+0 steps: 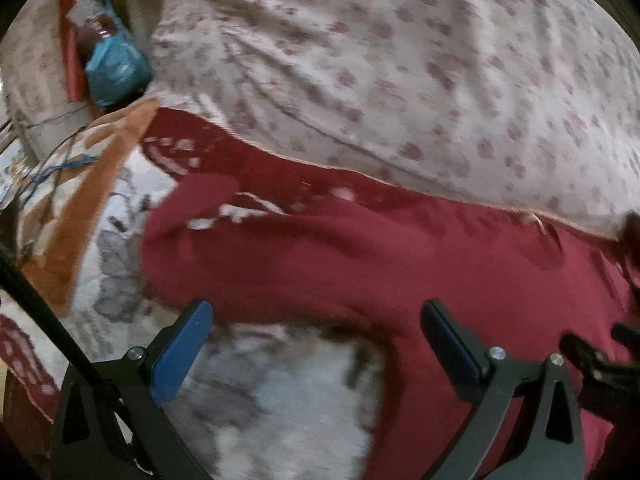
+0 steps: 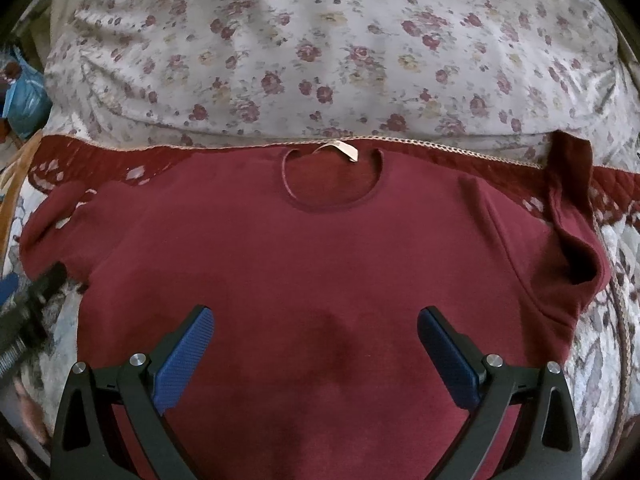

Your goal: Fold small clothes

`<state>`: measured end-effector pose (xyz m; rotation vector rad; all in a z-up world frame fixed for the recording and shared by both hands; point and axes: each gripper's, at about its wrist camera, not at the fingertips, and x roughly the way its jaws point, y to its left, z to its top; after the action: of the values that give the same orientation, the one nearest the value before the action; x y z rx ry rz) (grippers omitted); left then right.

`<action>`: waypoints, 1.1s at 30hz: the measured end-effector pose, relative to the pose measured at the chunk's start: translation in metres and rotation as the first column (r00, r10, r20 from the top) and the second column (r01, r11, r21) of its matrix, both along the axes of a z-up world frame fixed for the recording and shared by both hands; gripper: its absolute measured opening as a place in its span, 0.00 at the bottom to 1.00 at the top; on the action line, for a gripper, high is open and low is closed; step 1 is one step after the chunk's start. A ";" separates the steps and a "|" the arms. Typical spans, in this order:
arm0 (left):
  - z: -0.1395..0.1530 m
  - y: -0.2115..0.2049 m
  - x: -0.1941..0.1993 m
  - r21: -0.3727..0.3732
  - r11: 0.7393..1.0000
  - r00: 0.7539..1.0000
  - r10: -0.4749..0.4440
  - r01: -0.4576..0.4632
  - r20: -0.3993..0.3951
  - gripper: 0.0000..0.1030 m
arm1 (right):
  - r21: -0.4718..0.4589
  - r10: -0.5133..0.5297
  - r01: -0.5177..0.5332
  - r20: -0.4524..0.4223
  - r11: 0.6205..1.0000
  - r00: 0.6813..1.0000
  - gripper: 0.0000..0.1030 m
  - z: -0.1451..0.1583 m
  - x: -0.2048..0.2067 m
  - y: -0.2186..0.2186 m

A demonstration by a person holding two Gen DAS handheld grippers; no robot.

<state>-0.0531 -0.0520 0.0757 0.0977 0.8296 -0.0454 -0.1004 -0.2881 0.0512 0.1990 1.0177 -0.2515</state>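
A dark red T-shirt point(image 2: 312, 264) lies face up and spread flat on a patterned bedspread point(image 2: 600, 360), its round neckline point(image 2: 330, 178) toward a flowered pillow point(image 2: 320, 40) at the far side.

Starting at the shirt's left: my left tongs point(image 1: 316, 320) hover with jaws spread wide and empty over the shirt's left edge, just below its short left sleeve point(image 1: 192, 200); this view is blurred.

Moving right, my right tongs point(image 2: 316, 324) hang above the shirt's middle, below the neckline, also spread wide and gripping nothing.

Right of them, the right sleeve point(image 2: 572, 200) is twisted and rucked upward.

The shirt looks light, soft and limp, so I judge it will sag and crease when lifted. I would pinch it at the shoulder seams or hem corners, through both layers.
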 end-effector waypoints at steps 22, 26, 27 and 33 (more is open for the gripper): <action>-0.024 0.104 0.130 -0.038 0.978 0.972 0.197 -0.203 -0.126 0.15 | 0.069 -0.004 0.004 0.000 0.998 1.000 1.00 -0.006 -0.004 -0.020; 0.035 0.046 0.093 -0.183 0.983 1.000 -0.002 -0.002 -0.021 0.15 | 0.078 -0.048 0.047 0.012 0.996 0.999 1.00 -0.005 -0.010 -0.036; 0.047 0.025 0.083 -0.210 0.976 0.998 -0.059 0.057 -0.004 0.15 | 0.084 -0.057 0.056 0.011 0.995 0.998 1.00 -0.004 -0.012 -0.040; 0.055 -0.087 0.035 -0.290 0.911 0.951 -0.310 0.294 -0.011 0.17 | 0.076 -0.117 0.112 0.054 0.991 0.992 1.00 0.012 -0.031 -0.069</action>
<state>-0.0183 -0.1394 0.1304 -0.0492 0.8509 -0.4623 -0.1311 -0.3567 0.0637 0.3302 0.9593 -0.3113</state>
